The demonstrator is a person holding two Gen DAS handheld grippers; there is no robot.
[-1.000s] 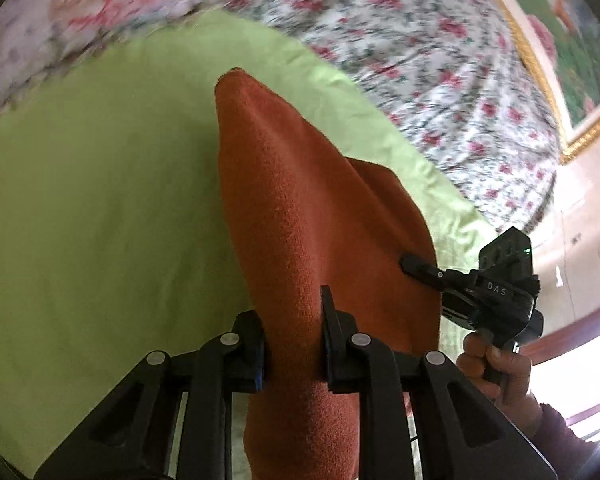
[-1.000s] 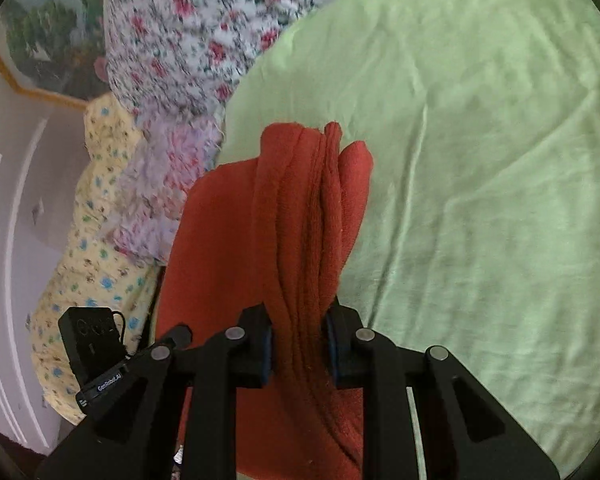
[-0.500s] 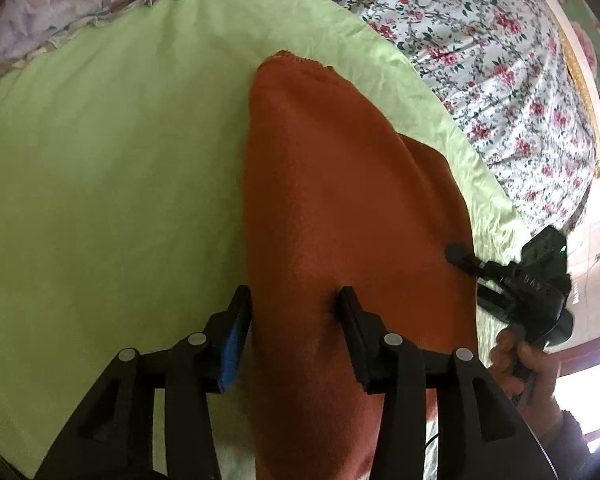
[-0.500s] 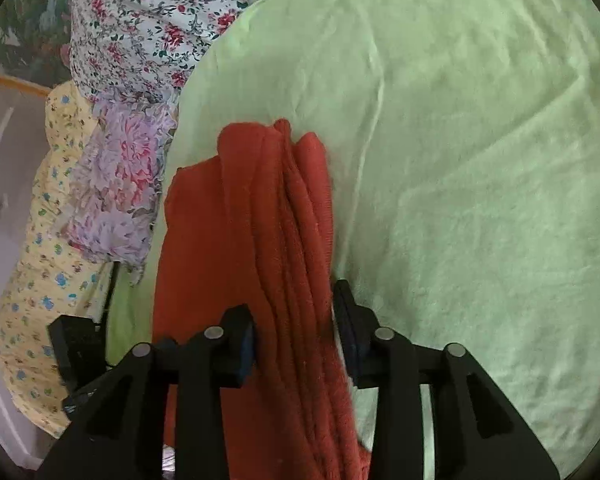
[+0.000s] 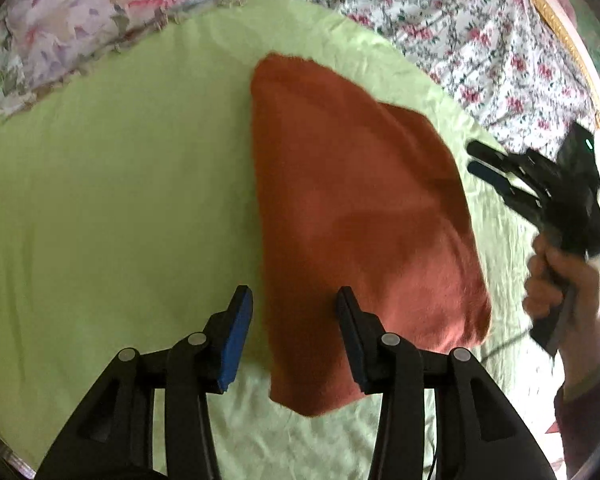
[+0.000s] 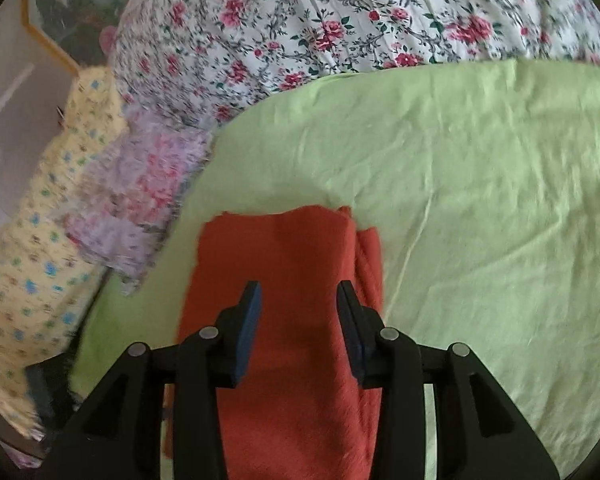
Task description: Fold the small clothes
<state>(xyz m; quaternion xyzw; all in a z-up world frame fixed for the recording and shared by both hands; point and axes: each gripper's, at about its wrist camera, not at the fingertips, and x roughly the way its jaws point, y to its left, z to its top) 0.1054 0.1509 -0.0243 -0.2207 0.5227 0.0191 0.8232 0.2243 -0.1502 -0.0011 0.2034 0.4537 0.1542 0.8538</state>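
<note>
A rust-orange knitted garment (image 5: 356,216) lies folded flat on a light green sheet (image 5: 112,184). My left gripper (image 5: 294,300) is open just above the garment's near left edge, holding nothing. My right gripper (image 6: 298,294) is open above the garment (image 6: 284,280), also empty. In the left wrist view the right gripper (image 5: 480,160) shows at the right, held in a hand, off the garment's right edge. In the right wrist view a second folded layer of the garment sticks out along its right side.
A white quilt with red flowers (image 6: 340,20) lies beyond the green sheet (image 6: 480,184). A lilac floral cloth (image 6: 140,200) and a yellow patterned one (image 6: 32,248) lie at the left. A gold picture frame (image 5: 560,32) is at the far right.
Both grippers opened and let go of the orange garment. It dropped from a hanging fold to lie flat on the sheet. Both grippers have drawn back and lifted.
</note>
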